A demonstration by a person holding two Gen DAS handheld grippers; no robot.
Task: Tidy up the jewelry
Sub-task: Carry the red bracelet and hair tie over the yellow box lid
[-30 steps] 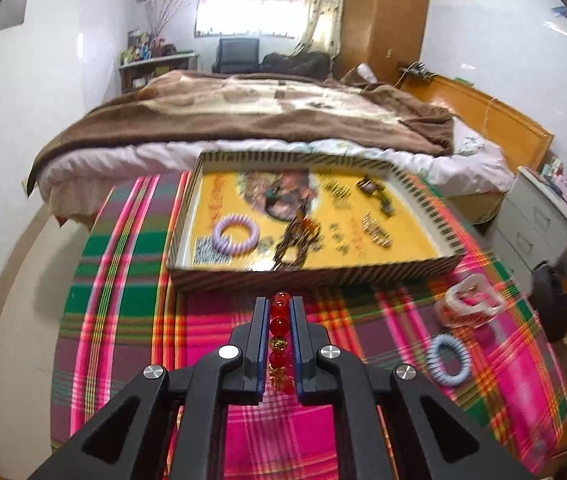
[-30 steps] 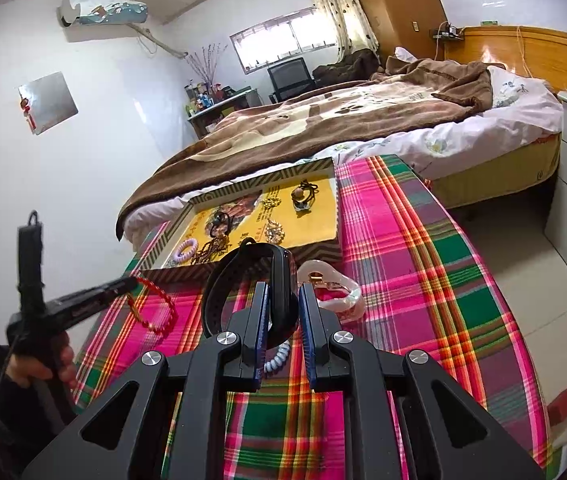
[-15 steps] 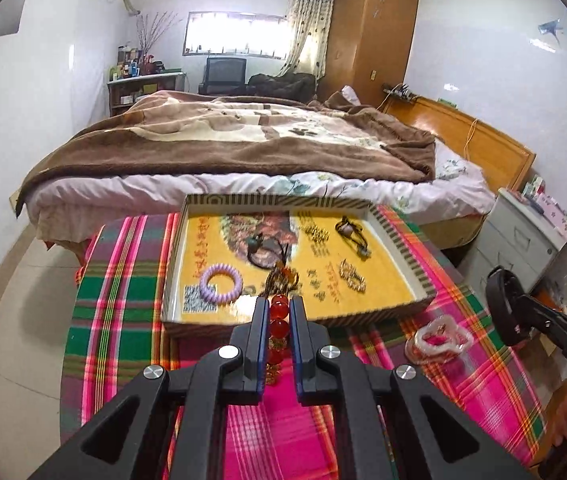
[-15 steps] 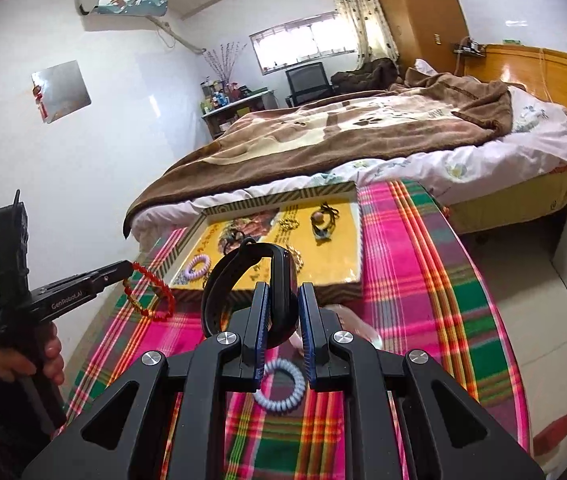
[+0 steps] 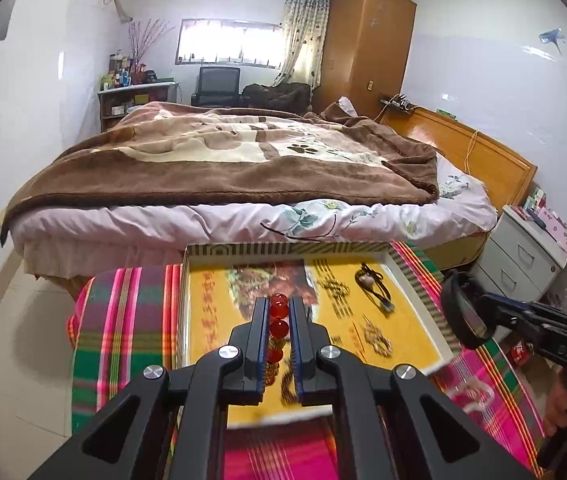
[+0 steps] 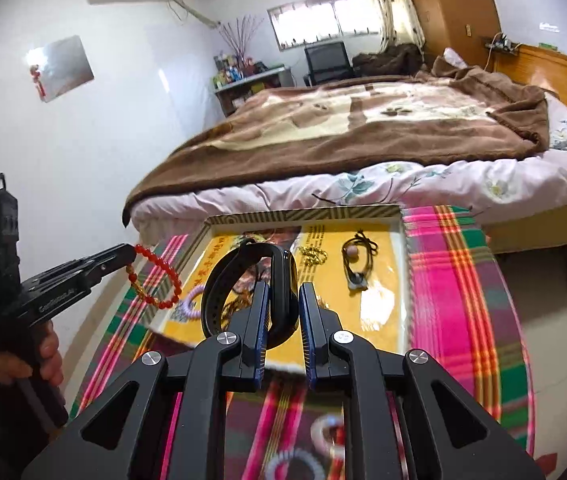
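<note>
STEP: carrying two pieces to the tray on the bench | LEFT: my left gripper clamps the red bead bracelet over it | RIGHT: my right gripper pinches the black wristband | NEXT: lower, release onto bare yellow floor.

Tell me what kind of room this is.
A home bedroom, most likely: a bed with a brown blanket, a wooden wardrobe, and a white nightstand beside it.
</note>
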